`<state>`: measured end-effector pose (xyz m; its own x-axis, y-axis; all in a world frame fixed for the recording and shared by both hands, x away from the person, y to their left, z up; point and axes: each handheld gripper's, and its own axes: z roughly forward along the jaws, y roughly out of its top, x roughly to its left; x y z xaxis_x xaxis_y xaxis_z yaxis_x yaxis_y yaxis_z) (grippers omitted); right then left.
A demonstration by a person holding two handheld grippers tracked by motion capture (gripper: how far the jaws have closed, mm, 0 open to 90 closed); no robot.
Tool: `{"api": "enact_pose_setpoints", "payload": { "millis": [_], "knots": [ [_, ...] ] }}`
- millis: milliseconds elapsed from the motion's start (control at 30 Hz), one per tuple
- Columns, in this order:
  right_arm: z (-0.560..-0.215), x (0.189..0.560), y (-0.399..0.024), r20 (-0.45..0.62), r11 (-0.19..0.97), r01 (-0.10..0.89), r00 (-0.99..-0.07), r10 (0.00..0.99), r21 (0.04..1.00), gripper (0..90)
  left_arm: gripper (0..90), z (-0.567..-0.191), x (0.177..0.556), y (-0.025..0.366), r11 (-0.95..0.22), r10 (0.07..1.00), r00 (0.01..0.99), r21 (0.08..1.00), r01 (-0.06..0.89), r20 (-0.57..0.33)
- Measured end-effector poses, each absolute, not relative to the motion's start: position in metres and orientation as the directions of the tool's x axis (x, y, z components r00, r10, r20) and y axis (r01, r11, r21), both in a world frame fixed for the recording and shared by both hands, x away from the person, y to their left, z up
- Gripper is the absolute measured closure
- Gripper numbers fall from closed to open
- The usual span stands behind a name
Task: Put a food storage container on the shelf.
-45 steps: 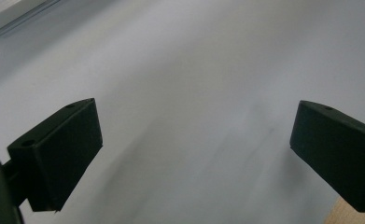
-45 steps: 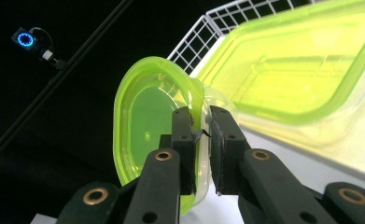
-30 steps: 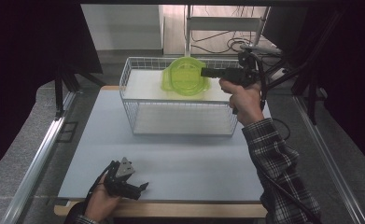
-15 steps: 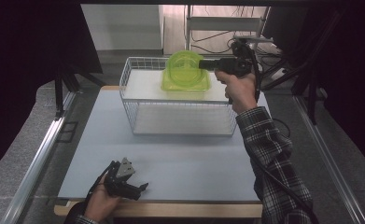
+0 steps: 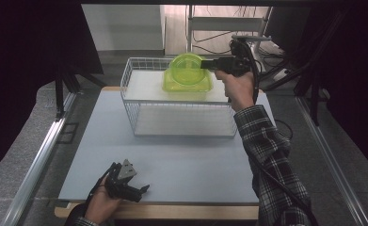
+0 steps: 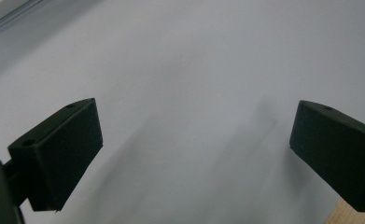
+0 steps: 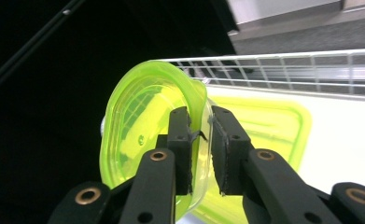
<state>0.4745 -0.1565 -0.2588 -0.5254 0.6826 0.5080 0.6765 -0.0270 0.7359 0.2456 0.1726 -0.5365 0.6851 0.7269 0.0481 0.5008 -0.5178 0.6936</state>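
The right gripper (image 7: 200, 133) has just been opening a little; its jaws stand around the rim of the green container (image 7: 143, 140), above the wire basket (image 5: 130, 84). The left gripper (image 5: 125, 181) is open.

i can read no text, label, brand, number or sign anywhere here: none on the green container (image 7: 143, 140) my right gripper (image 7: 201, 135) holds, none on the wire basket (image 5: 181, 117), none on the table (image 5: 181, 160).
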Motion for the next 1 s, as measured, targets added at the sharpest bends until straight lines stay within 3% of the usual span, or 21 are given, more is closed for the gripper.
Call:
{"api": "enact_pose_setpoints", "payload": {
  "millis": [300, 733, 1000],
  "knots": [
    [-0.2619, 0.4786, -0.1569, 0.516, -0.059, 0.677, -0.499, 0.697, 0.734, 74.9, 2.5, -0.5375, 0.2458, 0.1716, -0.527, 0.723, 0.689, 0.688, 0.499, 0.053],
    [-0.2670, 0.4820, -0.1593, 0.503, -0.055, 0.669, -0.500, 0.704, 0.742, 60.7, 2.6, -0.5382, 0.2457, 0.1707, -0.538, 0.718, 0.693, 0.680, 0.497, 0.062],
    [-0.2680, 0.4825, -0.1567, 0.520, -0.063, 0.677, -0.499, 0.693, 0.733, 66.8, 2.6, -0.5391, 0.2457, 0.1695, -0.547, 0.713, 0.698, 0.673, 0.498, 0.063]
  ]
}}
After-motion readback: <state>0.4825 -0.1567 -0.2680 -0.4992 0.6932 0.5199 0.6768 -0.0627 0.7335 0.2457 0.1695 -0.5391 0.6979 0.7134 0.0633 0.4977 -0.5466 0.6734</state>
